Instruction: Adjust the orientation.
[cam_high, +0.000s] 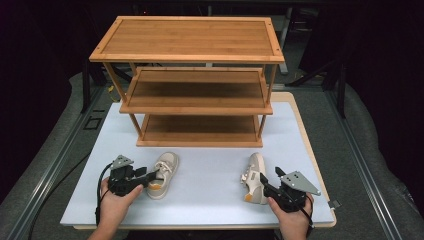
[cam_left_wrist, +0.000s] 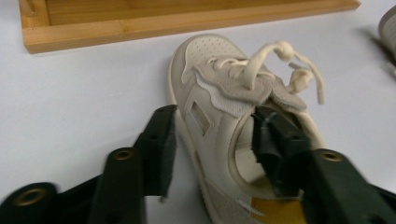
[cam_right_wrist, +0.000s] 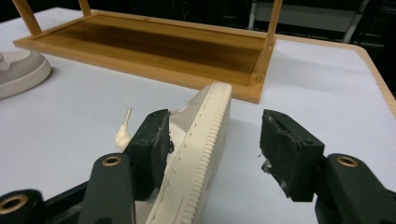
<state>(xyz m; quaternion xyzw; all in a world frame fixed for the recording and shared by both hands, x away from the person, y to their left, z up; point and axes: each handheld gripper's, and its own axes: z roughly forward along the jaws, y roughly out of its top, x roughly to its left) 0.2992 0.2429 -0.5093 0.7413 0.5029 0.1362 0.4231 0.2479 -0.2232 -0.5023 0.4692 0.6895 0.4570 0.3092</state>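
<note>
Seen from the high view, a wooden three-shelf rack (cam_high: 192, 75) stands at the back of a white desk (cam_high: 210, 175), with a left shoe (cam_high: 162, 175) and a right shoe (cam_high: 255, 177) lying apart in front of it, each met by a hand-held tool: the left tool (cam_high: 150, 176) and the right tool (cam_high: 263, 182). In the left gripper view, the left tool's jaws stand apart astride the laced shoe's side wall, one jaw outside, the other inside its opening. In the right gripper view, the right tool's jaws are spread around the tipped shoe's ribbed sole (cam_right_wrist: 205, 154), the left jaw touching, the right clear.
</note>
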